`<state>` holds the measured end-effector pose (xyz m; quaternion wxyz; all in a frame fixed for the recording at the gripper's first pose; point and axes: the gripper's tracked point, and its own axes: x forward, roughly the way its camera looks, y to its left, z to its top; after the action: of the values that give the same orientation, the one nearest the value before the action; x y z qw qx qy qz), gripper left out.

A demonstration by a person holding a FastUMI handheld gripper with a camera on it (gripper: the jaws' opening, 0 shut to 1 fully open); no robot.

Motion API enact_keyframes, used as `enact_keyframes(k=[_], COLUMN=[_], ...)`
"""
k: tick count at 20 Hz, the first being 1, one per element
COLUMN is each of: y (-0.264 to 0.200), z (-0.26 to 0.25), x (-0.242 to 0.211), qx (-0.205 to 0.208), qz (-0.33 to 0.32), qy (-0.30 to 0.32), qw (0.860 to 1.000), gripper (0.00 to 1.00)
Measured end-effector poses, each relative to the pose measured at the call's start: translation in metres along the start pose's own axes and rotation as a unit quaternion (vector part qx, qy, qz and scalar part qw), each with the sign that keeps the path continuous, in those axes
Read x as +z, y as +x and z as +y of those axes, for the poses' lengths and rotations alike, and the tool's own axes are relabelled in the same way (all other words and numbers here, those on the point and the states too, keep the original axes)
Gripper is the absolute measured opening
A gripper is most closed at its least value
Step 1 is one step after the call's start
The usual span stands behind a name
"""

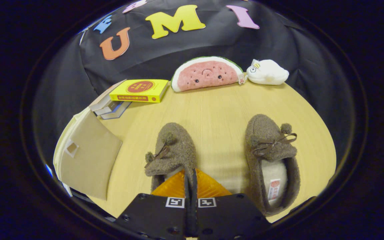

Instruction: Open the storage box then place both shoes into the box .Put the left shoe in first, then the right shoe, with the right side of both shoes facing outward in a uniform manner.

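Two brown fuzzy slippers with bows lie on the light wooden table (218,110), toes pointing away from me. The left shoe (173,150) sits just ahead of my gripper (190,178). Its inner side wall runs down between the two orange fingers (170,190), which are pressed together on it. The right shoe (272,160) lies apart to the right of the fingers, its pale lining showing. The beige storage box (87,160) stands left of the left shoe, a flat beige panel with a small window facing me; I cannot tell how far it is open.
A stack of books with a yellow book (139,90) on top lies beyond the box. A watermelon plush (207,74) and a white plush (267,72) rest against the black wall at the table's far edge. Bare table lies between the shoes and beyond them.
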<state>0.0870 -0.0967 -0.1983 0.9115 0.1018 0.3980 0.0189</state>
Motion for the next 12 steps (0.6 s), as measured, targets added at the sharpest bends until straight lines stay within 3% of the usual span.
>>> enact_keyframes(k=[5, 12], y=[-0.033, -0.099], z=[0.048, 0.168], x=[0.022, 0.075], qx=[0.041, 0.104], qz=[-0.021, -0.074], qy=[0.033, 0.074], qw=[0.998, 0.989], gripper=[0.00, 0.00])
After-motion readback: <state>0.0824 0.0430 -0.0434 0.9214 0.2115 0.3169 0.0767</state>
